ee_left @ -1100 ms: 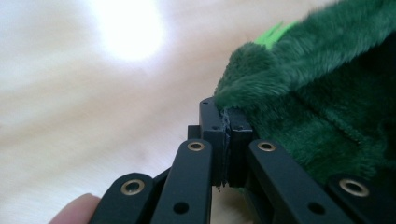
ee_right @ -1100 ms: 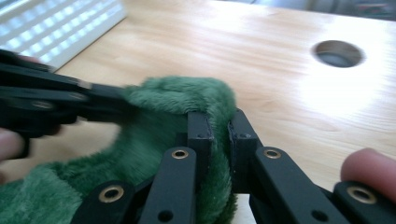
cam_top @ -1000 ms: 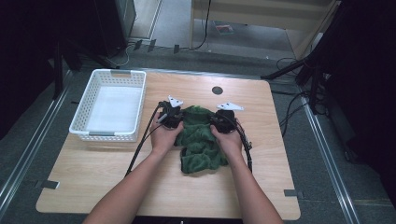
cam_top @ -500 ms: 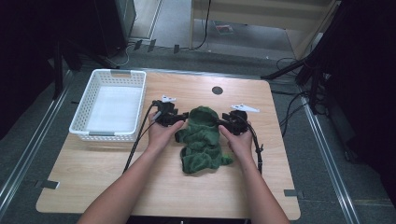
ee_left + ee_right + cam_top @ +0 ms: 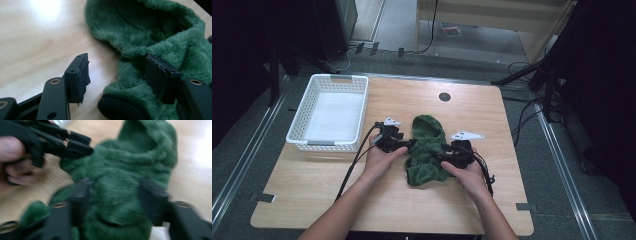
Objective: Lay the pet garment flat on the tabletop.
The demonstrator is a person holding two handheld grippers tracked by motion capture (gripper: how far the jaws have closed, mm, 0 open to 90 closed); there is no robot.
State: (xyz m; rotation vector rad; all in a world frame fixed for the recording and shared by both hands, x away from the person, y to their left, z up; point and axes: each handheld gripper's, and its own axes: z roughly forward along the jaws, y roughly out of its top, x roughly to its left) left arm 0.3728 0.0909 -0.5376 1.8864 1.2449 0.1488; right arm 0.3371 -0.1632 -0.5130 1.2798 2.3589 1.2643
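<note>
Our two grippers are sitting lower on the green fuzzy garment [image 5: 427, 147] than a second ago, and the cloth is lying more stretched out. It is soft and fluffy with a dark ribbed cuff, resting in the middle of the smooth wooden counter [image 5: 362, 200]. A white plastic basket [image 5: 332, 120] with holes is standing to the left.

Up close, we are seeing the left gripper [image 5: 117, 75] wide open, one jaw pressing into the fluff. The right gripper [image 5: 115, 200] is open too, over the cloth, but blurry. From above, both hands are pointing inward.
</note>
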